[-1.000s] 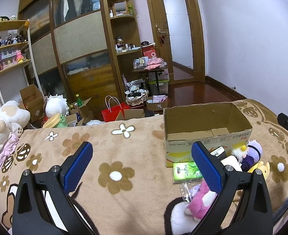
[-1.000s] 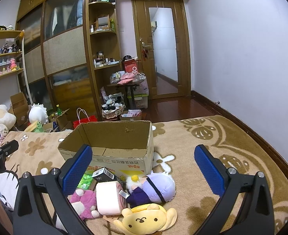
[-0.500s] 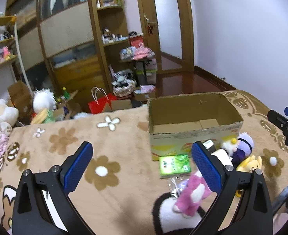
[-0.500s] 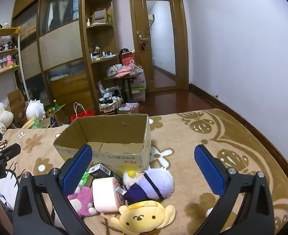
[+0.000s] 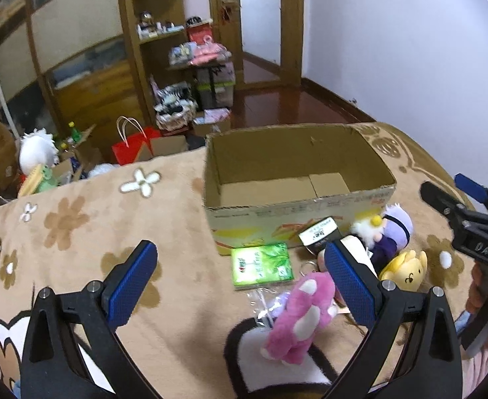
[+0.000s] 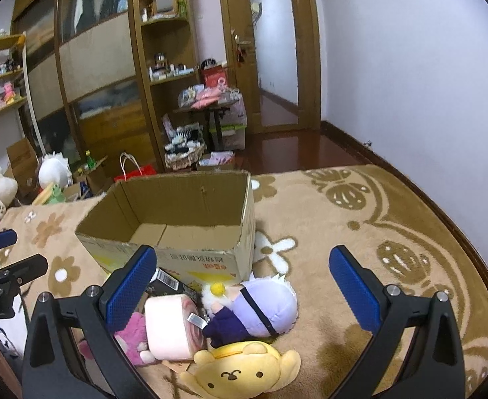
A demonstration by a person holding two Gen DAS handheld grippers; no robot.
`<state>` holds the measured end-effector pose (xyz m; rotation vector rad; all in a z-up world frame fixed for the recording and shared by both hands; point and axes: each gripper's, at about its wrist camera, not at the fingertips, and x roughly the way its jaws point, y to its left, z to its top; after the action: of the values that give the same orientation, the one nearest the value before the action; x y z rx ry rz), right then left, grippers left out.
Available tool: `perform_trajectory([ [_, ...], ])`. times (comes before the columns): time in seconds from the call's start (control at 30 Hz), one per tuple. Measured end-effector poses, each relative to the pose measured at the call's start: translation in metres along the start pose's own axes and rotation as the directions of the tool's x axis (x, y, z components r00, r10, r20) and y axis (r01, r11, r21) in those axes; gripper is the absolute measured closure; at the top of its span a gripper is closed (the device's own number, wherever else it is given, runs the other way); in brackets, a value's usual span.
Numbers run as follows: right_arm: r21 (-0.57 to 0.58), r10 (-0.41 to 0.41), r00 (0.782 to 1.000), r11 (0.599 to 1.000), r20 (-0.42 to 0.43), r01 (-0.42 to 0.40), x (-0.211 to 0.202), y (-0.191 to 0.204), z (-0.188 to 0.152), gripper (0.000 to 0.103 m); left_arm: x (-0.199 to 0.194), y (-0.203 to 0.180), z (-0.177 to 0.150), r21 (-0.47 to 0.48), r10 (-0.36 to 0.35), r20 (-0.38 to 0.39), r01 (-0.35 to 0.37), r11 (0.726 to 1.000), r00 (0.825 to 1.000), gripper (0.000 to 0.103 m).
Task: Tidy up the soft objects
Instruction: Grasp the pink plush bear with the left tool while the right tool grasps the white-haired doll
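Observation:
An open empty cardboard box [image 5: 297, 183] [image 6: 177, 232] stands on the flowered blanket. In front of it lie a pink plush [image 5: 300, 316] [image 6: 132, 335], a purple-haired plush doll [image 5: 390, 232] [image 6: 257, 309], a yellow dog plush [image 5: 406, 267] [image 6: 244, 370] and a pink roll plush [image 6: 172, 327]. My left gripper [image 5: 240, 279] is open and empty above the blanket, its right finger beside the pink plush. My right gripper [image 6: 244, 286] is open and empty, over the purple-haired doll; it also shows in the left wrist view [image 5: 466, 219].
A green tissue pack [image 5: 260, 266] and a black-and-white small box [image 5: 318, 234] [image 6: 167, 282] lie by the cardboard box. Beyond the bed edge are a red bag [image 5: 131, 148], cartons, white plush toys [image 6: 54, 173] and wooden cabinets.
Both grippers have moved forward and down toward the pile of toys; the box and plush toys appear larger and closer. Both stay open.

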<state>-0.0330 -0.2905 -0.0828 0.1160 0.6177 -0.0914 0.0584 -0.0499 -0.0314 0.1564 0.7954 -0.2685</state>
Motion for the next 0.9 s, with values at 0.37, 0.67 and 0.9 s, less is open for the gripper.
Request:
perform_trajectory([
  [0.37, -0.036, 0.000, 0.991, 0.999, -0.132, -0.005, 0.046, 0.006, -0.013, 0.000, 0.045, -0.026, -0.005, 0.079, -0.036, -0.133, 0.047, 0.996, 0.990, 0.003],
  [0.67, -0.006, 0.001, 0.975, 1.000, -0.224, -0.002, 0.072, 0.003, -0.026, 0.000, 0.072, -0.049, -0.019, 0.120, -0.097, -0.248, 0.130, 0.984, 0.964, 0.003],
  [0.9, 0.037, 0.003, 0.956, 0.999, -0.293, 0.008, 0.091, -0.006, -0.035, 0.000, 0.090, -0.062, -0.033, 0.163, -0.097, -0.336, 0.159, 0.974, 0.937, 0.003],
])
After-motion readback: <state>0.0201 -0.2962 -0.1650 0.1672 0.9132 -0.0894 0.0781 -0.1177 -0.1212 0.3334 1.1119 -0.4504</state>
